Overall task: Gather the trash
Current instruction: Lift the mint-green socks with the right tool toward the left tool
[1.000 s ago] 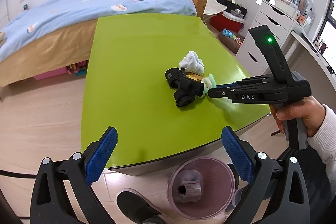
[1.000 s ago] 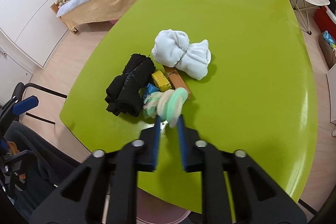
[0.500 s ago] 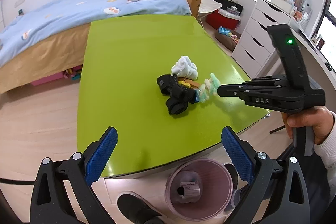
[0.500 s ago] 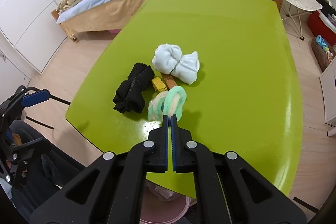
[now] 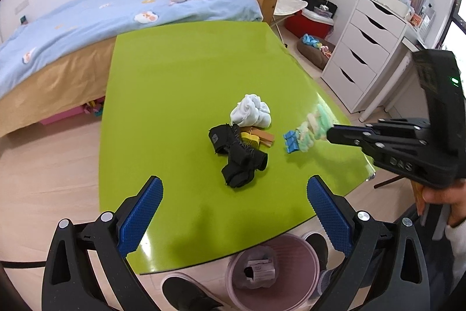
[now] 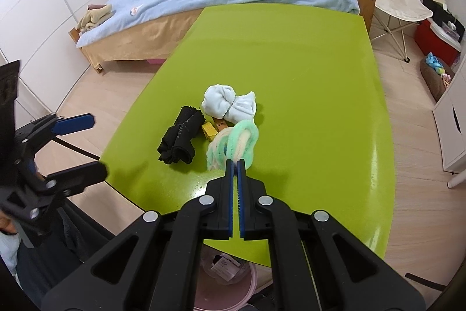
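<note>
Right gripper [image 6: 236, 163]: jaws pressed together on the edge of a fuzzy green-and-cream loop bundle [image 6: 233, 143], which hangs from the tips above the green tabletop [image 6: 305, 83].
Left gripper [image 5: 234, 206]: jaws wide apart, holding nothing, over the tabletop's near edge.
Bundle's handling: likely very light, soft and floppy — it droops from the pinch. A blue clip [image 5: 291, 140] dangles off it and could swing or drop.
Where to hold: across the thick plush loops, not a single strand.
Bin [image 5: 273, 271]: pink, on the floor below the near edge — the probable drop point.
Left behind: black cloth roll [image 6: 179, 140], white cloth wad [image 6: 228, 105], yellow pieces [image 6: 209, 130].
</note>
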A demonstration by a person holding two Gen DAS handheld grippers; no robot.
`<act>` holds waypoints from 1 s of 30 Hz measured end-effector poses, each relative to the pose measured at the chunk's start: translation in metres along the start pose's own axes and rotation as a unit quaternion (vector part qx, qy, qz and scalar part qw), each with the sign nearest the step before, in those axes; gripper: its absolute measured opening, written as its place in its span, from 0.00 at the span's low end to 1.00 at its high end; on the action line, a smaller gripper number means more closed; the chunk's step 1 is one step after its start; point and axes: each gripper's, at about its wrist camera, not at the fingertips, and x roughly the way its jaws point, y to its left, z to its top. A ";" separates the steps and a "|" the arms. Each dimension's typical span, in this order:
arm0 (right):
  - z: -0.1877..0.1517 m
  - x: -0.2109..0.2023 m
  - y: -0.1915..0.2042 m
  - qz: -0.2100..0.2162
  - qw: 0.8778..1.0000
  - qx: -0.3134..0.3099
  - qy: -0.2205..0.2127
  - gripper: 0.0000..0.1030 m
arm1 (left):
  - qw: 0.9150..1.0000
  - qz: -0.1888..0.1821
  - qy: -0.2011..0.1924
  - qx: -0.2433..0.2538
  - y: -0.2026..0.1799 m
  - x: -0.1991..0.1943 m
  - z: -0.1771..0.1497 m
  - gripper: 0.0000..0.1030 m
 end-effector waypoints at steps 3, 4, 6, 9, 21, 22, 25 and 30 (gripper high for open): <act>0.000 -0.005 -0.001 0.009 1.000 0.007 -0.004 0.02 | 1.000 -0.002 0.008 0.008 -0.005 0.010 0.006 0.93; 0.000 -0.006 -0.001 0.011 1.000 0.009 -0.006 0.02 | 1.000 -0.003 0.010 0.012 -0.008 0.013 0.007 0.93; 0.001 -0.011 0.000 0.019 1.000 0.012 -0.011 0.02 | 1.000 -0.005 0.012 0.020 -0.013 0.019 0.009 0.93; 0.004 -0.019 0.001 0.031 0.999 0.017 -0.016 0.02 | 0.999 -0.008 0.015 0.032 -0.021 0.027 0.011 0.93; 0.014 -0.041 0.018 0.074 0.997 0.021 -0.031 0.02 | 0.995 -0.018 -0.046 0.089 -0.042 0.027 0.010 0.91; 0.013 -0.042 0.019 0.077 0.996 0.022 -0.032 0.02 | 0.994 -0.019 -0.051 0.090 -0.042 0.027 0.011 0.88; 0.012 -0.044 0.023 0.082 0.996 0.020 -0.032 0.02 | 0.994 -0.019 -0.055 0.088 -0.040 0.026 0.013 0.71; 0.013 -0.042 0.025 0.084 0.996 0.019 -0.027 0.02 | 0.993 -0.031 -0.074 0.089 -0.040 0.019 0.014 0.67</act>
